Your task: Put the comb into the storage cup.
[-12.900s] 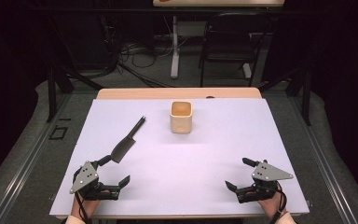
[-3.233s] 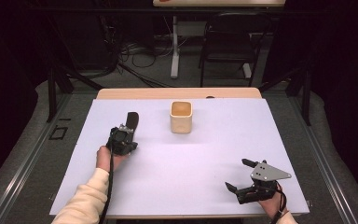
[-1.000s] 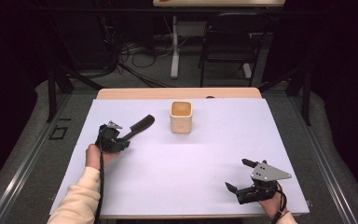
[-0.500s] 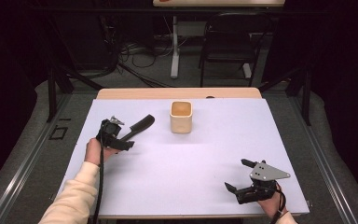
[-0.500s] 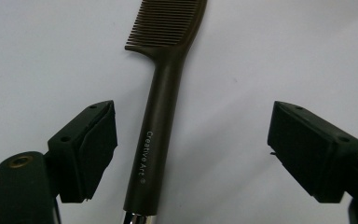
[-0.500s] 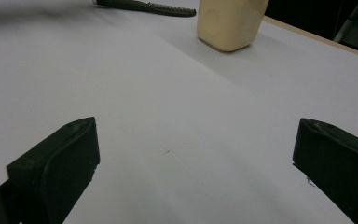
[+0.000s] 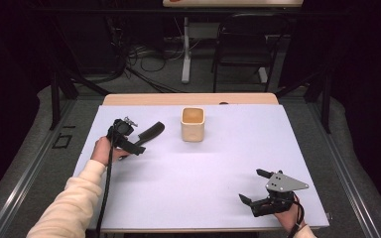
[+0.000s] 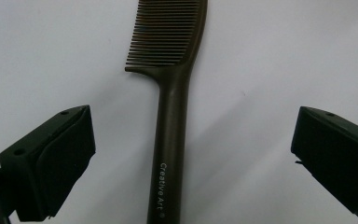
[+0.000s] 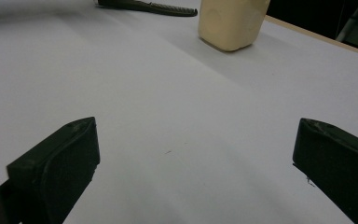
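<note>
One comb (image 7: 149, 134), one cream cup (image 7: 193, 124), two grippers counted. Comb lying flat on white table cover (image 7: 198, 168), left of centre in high view, just left of cup, not touching it. Left gripper (image 8: 191, 158) jaws spread wide, just opened, straddling comb handle without contact; previously clamped on it. Right gripper (image 7: 252, 189) at lower right, jaws apart, nothing between, unmoved since earlier frames. Cup unmoved, upright. Wide bare cover across centre and right; right gripper close to near edge.
</note>
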Demonstrator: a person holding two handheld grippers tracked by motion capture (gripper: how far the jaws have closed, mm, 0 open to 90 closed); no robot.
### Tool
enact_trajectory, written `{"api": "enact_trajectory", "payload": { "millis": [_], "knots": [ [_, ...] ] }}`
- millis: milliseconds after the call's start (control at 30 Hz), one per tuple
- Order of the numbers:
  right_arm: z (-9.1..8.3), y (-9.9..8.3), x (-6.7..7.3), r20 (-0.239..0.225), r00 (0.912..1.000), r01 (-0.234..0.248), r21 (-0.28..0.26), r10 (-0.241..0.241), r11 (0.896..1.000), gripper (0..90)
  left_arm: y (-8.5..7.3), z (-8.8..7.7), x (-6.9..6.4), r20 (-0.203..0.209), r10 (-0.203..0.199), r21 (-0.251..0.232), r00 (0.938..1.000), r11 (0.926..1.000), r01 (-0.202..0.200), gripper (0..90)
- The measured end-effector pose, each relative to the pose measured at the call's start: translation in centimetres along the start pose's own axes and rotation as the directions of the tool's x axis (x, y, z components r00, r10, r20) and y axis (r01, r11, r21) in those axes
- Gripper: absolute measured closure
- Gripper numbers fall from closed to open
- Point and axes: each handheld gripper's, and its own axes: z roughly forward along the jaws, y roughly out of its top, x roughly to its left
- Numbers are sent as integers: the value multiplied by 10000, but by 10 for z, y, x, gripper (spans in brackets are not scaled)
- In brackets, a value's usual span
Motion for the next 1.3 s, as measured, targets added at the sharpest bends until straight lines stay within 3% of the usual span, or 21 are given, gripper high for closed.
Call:
{"api": "enact_trajectory", "payload": {
  "millis": [67, 100, 167, 233, 267, 533, 633, 1000, 1133, 1300],
  "knots": [
    [0, 0, 0, -20, 10000, -3, -12, 3, 10000, 2, 3, 2, 1, -155, 266, 278, 9995, 9993, -262, 0],
    [0, 0, 0, -23, 10000, -8, -6, 8, 10000, 2, 4, 3, 0, -126, 378, 351, 9992, 9987, -373, 35],
    [0, 0, 0, 8, 10000, -14, 6, 14, 10000, 2, 5, 7, 0, -154, 628, 729, 9979, 9954, -616, 195],
    [0, 0, 0, 14, 10000, -44, 18, 44, 10000, 2, 6, 10, 1, -139, 795, 962, 9967, 9923, -778, 210],
    [0, 0, 0, 19, 10000, -55, 33, 55, 10000, 2, 6, 10, 2, -62, 807, 967, 9967, 9921, -797, 283],
    [0, 0, 0, 27, 10000, -60, 36, 60, 10000, 2, 18, 11, 12, 553, 549, 1104, 9970, 9920, -607, 476],
    [0, 0, -1, 5, 10000, -67, 16, 67, 10000, 2, 22, 12, 15, 606, 586, 1223, 9964, 9903, -657, 539],
    [0, 0, -1, -27, 10000, -77, 32, 77, 10000, 2, 33, 21, 18, 725, 851, 1847, 9937, 9780, -972, 614],
    [0, 0, -1, -30, 10000, -70, 43, 70, 10000, 2, 34, 25, 17, 695, 1096, 2196, 9915, 9679, -1223, 619],
    [0, 0, -1, -42, 10000, -72, 39, 72, 10000, 2, 34, 29, 18, 642, 1158, 2435, 9912, 9614, -1281, 654]
  ]
}}
